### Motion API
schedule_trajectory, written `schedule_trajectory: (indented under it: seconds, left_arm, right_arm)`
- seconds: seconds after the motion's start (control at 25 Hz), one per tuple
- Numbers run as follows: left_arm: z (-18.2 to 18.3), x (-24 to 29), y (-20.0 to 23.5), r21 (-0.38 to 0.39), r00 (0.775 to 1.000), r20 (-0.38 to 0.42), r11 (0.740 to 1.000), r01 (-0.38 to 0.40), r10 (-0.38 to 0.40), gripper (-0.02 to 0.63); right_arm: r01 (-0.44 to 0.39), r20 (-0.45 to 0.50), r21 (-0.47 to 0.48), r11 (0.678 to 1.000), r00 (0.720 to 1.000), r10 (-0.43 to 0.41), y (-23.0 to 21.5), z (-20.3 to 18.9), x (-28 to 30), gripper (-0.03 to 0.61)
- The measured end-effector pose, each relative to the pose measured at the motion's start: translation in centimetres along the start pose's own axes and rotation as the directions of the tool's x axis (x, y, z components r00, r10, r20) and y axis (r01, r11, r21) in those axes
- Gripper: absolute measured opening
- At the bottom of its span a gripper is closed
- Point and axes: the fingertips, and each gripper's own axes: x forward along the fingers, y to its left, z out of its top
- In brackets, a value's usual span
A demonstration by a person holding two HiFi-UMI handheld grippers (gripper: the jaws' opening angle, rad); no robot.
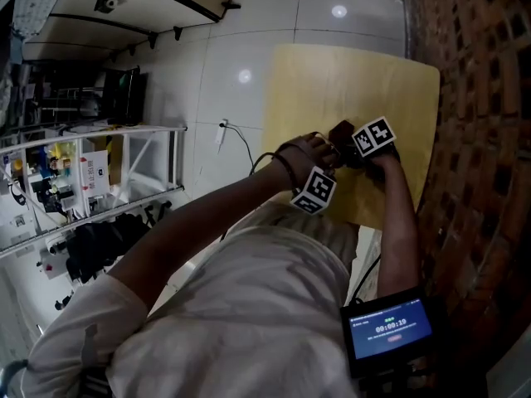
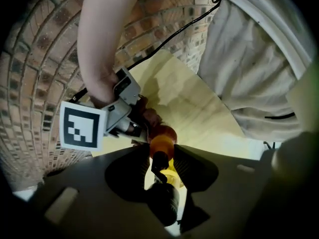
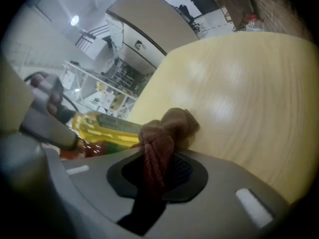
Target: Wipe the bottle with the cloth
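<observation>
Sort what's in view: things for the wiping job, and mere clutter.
Job:
bottle, gripped by left claw
cloth, gripped by right claw

Lying about:
table
brick wall
rack
cable
screen

The bench [image 1: 348, 81] has a pale yellow, wood-grain top with rounded corners. Its right edge runs along a brick wall [image 1: 473, 98], and white floor tiles [image 1: 241, 48] lie to its left. Over its near end are a yellow bottle [image 3: 99, 126] and a brown cloth [image 3: 167, 128]. I cannot tell whether either rests on the board.
</observation>
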Motion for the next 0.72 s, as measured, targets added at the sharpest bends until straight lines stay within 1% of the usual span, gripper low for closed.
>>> schedule_trajectory:
  seconds: [0.04, 0.08, 0.12, 0.16, 0.2, 0.24, 0.28, 0.32, 0.36, 0.4, 0.48, 0.56, 0.6, 0.64, 0.72]
  left_arm:
    - [0.1, -0.2, 0.2, -0.006, 1.0, 0.003, 1.0, -0.001, 0.001, 0.164]
    - [0.2, -0.3, 0.4, -0.013, 1.0, 0.01, 1.0, -0.003, 0.003, 0.166]
    - [0.4, -0.2, 0.6, -0.025, 1.0, 0.02, 1.0, -0.008, 0.008, 0.167]
    - [0.6, -0.1, 0.8, -0.047, 0.999, 0.035, 0.999, -0.017, 0.018, 0.169]
    - [0.7, 0.0, 0.8, -0.083, 0.998, 0.054, 0.996, -0.027, 0.031, 0.172]
    - [0.7, -0.1, 0.8, -0.135, 0.996, 0.078, 0.99, -0.033, 0.044, 0.176]
    - [0.7, -0.3, 0.9, -0.204, 0.992, 0.109, 0.978, -0.034, 0.057, 0.199]
    - [0.5, -0.6, 1.3, -0.287, 0.987, 0.146, 0.958, -0.026, 0.071, 0.234]
    - [0.3, -0.8, 2.0, -0.376, 0.979, 0.185, 0.926, -0.013, 0.089, 0.271]
    - [0.0, -1.0, 2.8, -0.46, 0.969, 0.221, 0.888, 0.005, 0.109, 0.299]
    - [-0.8, -1.3, 4.2, -0.585, 0.952, 0.269, 0.81, 0.043, 0.143, 0.331]
    - [-1.4, -1.7, 4.8, -0.666, 0.936, 0.309, 0.741, 0.087, 0.168, 0.353]
    - [-1.6, -2.1, 4.9, -0.702, 0.924, 0.334, 0.703, 0.114, 0.184, 0.363]
    - [-1.7, -2.6, 4.9, -0.735, 0.909, 0.364, 0.662, 0.146, 0.204, 0.376]
    - [-2.0, -4.0, 5.1, -0.791, 0.864, 0.428, 0.571, 0.218, 0.264, 0.391]
  right_arm:
    - [0.066, -0.02, -0.027, 0.997, 0.998, -0.067, -0.8, -0.7, 0.1, 0.063]
    - [0.12, -0.019, -0.047, 0.992, 0.992, -0.121, -1.5, -1.1, 0.0, 0.063]
    - [0.155, 0.011, -0.042, 0.987, 0.988, -0.155, -2.1, -1.3, -0.3, 0.063]
    - [0.172, 0.071, -0.001, 0.985, 0.983, -0.172, -2.4, -1.1, -0.8, 0.063]
    - [0.171, 0.154, 0.07, 0.983, 0.972, -0.18, -2.7, -0.8, -1.6, 0.063]
    - [0.151, 0.248, 0.156, 0.976, 0.951, -0.186, -2.7, -0.5, -2.7, 0.063]
    - [0.116, 0.342, 0.233, 0.965, 0.92, -0.194, -2.6, -0.2, -4.1, 0.063]
    - [0.077, 0.424, 0.291, 0.954, 0.883, -0.201, -2.6, -0.1, -5.6, 0.063]
    - [0.043, 0.49, 0.327, 0.944, 0.847, -0.208, -2.6, -0.2, -7.1, 0.063]
    - [0.018, 0.539, 0.347, 0.938, 0.814, -0.215, -2.7, -0.5, -8.4, 0.063]
    - [-0.008, 0.609, 0.365, 0.931, 0.758, -0.232, -2.7, -1.2, -10.6, 0.063]
    - [-0.01, 0.659, 0.363, 0.932, 0.71, -0.25, -2.2, -1.9, -12.2, 0.063]
    - [-0.001, 0.675, 0.359, 0.933, 0.69, -0.259, -1.8, -2.3, -12.8, 0.063]
    - [0.013, 0.687, 0.354, 0.935, 0.675, -0.27, -1.3, -2.7, -13.2, 0.063]
    - [0.047, 0.704, 0.345, 0.938, 0.648, -0.291, -0.3, -3.2, -13.9, 0.063]
